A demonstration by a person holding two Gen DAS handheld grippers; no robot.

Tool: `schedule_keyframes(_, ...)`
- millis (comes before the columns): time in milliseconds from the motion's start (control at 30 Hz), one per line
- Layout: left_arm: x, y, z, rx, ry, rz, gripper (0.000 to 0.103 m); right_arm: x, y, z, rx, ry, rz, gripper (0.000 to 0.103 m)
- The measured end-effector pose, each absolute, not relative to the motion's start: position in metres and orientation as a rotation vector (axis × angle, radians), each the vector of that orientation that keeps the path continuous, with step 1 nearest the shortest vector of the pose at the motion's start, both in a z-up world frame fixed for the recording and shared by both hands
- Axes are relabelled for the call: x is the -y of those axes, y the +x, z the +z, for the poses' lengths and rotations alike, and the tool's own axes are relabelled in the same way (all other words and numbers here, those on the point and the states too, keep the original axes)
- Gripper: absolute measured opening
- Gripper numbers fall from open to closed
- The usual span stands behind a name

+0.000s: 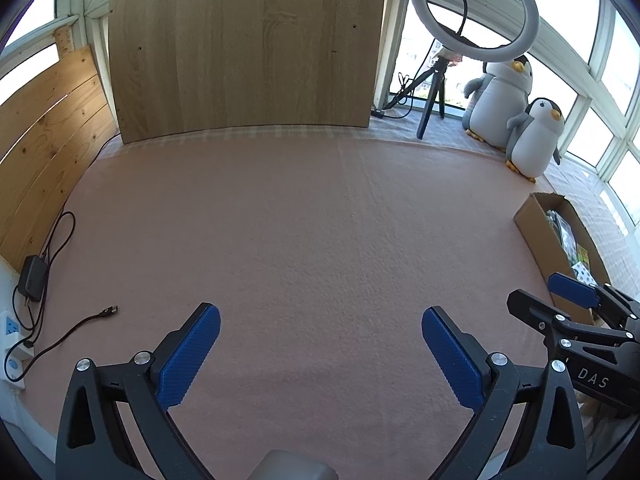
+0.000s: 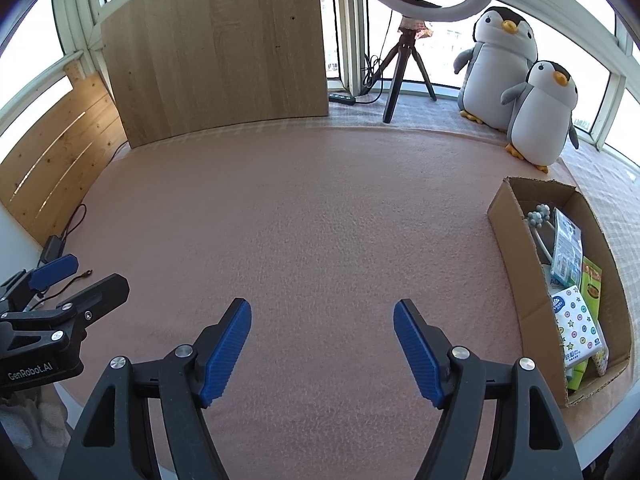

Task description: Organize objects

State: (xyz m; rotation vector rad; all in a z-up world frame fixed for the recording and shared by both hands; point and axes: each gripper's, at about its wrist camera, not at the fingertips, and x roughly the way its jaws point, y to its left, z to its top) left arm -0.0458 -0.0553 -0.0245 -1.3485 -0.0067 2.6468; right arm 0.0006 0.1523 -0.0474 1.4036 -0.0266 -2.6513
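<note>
An open cardboard box (image 2: pixel 505 216) lies on the right side of the pink cloth, holding several packets: a tissue pack with stars (image 2: pixel 578 322), a green packet (image 2: pixel 591 288), a pale blue packet (image 2: pixel 566 248) and a small grey bobbled item (image 2: pixel 538 214). The same box (image 1: pixel 538 226) shows at the right edge of the left wrist view. My right gripper (image 2: pixel 322 320) hovers open over bare cloth left of the box, nothing between its blue pads. My left gripper (image 1: pixel 320 328) is also open and empty above the cloth. Each gripper appears at the other view's edge.
Two plush penguins (image 2: pixel 536 116) sit at the back right beside a ring light on a tripod (image 2: pixel 406 64). A wooden board (image 2: pixel 216 48) leans at the back, slats (image 1: pixel 44 140) on the left. A charger and cable (image 1: pixel 34 280) lie by the left edge.
</note>
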Motion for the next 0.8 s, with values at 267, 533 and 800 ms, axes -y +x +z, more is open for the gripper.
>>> schedule_keyframes(267, 0.054, -0.0498, -0.0267, 0.003, -1.355, 2.641, 0.102, -0.1543, -0.0026, -0.0498, 0.035, 1.415, -2.651, 0.071)
schedule_keyframes(533, 0.0525, -0.0519, -0.0276, 0.001, -1.36, 2.638, 0.102, -0.155, -0.0044, -0.0529, 0.039, 1.425, -2.639, 0.071)
schedule_keyframes(800, 0.0533, -0.0514, -0.0288, 0.004, -1.362, 2.642, 0.102, -0.154, -0.0038, -0.0539, 0.039, 1.426, -2.632, 0.071)
